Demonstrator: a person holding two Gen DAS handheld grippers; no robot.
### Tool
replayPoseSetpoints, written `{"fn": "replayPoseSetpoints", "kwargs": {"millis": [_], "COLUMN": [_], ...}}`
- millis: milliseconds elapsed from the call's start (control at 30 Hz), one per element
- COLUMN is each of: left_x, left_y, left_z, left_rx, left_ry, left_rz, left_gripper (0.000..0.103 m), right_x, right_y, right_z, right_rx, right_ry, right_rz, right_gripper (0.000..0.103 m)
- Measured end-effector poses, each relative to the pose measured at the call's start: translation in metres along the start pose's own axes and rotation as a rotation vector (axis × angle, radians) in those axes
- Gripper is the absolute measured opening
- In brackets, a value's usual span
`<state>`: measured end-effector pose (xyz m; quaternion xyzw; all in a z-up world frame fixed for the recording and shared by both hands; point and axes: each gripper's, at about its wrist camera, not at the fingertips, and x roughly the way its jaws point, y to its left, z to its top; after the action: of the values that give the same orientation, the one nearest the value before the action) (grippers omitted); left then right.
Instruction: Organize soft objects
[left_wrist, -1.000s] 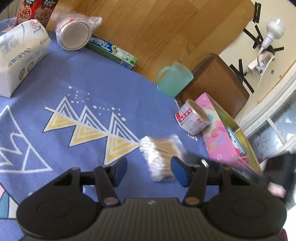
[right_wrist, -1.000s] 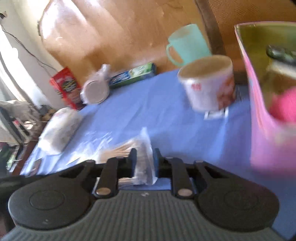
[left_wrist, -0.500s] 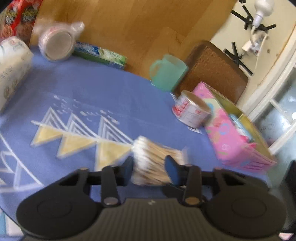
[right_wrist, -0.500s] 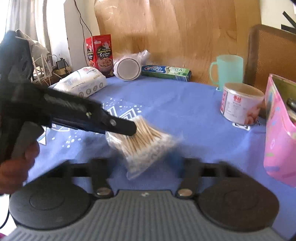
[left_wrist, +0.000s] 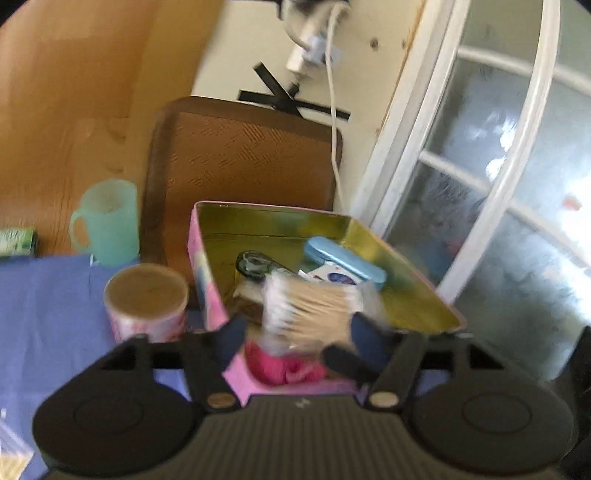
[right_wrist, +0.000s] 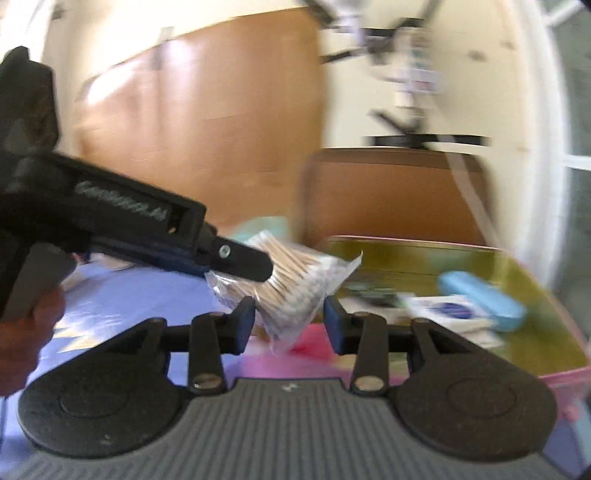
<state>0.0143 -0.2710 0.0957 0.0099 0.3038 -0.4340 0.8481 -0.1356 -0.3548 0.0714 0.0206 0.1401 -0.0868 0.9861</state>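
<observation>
The bag of cotton swabs (left_wrist: 308, 308) hung in the air over the near end of the pink tin box (left_wrist: 207, 258), pinched by the left gripper (left_wrist: 295, 341). In the right wrist view that gripper (right_wrist: 255, 264) reached in from the left, its 2 fingers pressed onto the upper end of the bag (right_wrist: 291, 291), the sticks fanning down and to the right. The right gripper (right_wrist: 290, 325) sat just below the bag with its blue pads (right_wrist: 243, 325) spread apart, 1 on each side of the dangling plastic, gripping nothing.

Inside the box lay a light blue case (left_wrist: 343, 262) at the far right, a white packet (left_wrist: 332, 277) beside it, and something pink (left_wrist: 284, 365) at the near end. To the left of the box, on the blue tablecloth (left_wrist: 48, 295), stood a round tub (left_wrist: 146, 301), with a mint green mug (left_wrist: 105, 223) farther back. A brown chair back (left_wrist: 240, 155) rose beyond the box.
</observation>
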Motion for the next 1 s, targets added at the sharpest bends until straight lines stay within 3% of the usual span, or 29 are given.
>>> {"fn": "replayPoseSetpoints", "kwargs": {"millis": [67,100,200,367,633,833,1000], "left_x": [0.014,0.015,-0.003,-0.039,-0.098,-0.139,-0.166], "left_y": [-0.009,-0.008,0.002,0.005,0.004,0.010,0.012], "left_z": [0.001,-0.001,-0.011,-0.028,-0.058,-0.086,-0.107], "left_rx": [0.024,0.010,-0.021,0.028,-0.010,-0.034,-0.050], "left_ry": [0.006,0.010,0.003,-0.007,-0.030,-0.019,-0.043], "left_rz": [0.071,0.091,0.091,0.211,0.304,0.351,0.399], "left_gripper": [0.068,0.068,0.071,0.077,0.103,0.103,0.103], "right_x": [0.019,0.021,0.003,-0.031,-0.067,-0.093,-0.109], "right_y": [-0.018,-0.028,-0.047,-0.042,-0.013,0.024,0.058], "right_z": [-0.006,-0.009,-0.013,-0.013,-0.019,-0.026,-0.025], "right_rx": [-0.011,0.015,0.140,0.248,0.452,0.505,0.472], "right_ry": [0.071,0.084,0.045,-0.012,-0.003,0.023,0.028], "right_rz": [-0.123,-0.168,-0.147,-0.129,-0.029,0.034,0.044], "right_gripper": [0.063,0.063,0.063,0.063,0.063,0.063,0.066]}}
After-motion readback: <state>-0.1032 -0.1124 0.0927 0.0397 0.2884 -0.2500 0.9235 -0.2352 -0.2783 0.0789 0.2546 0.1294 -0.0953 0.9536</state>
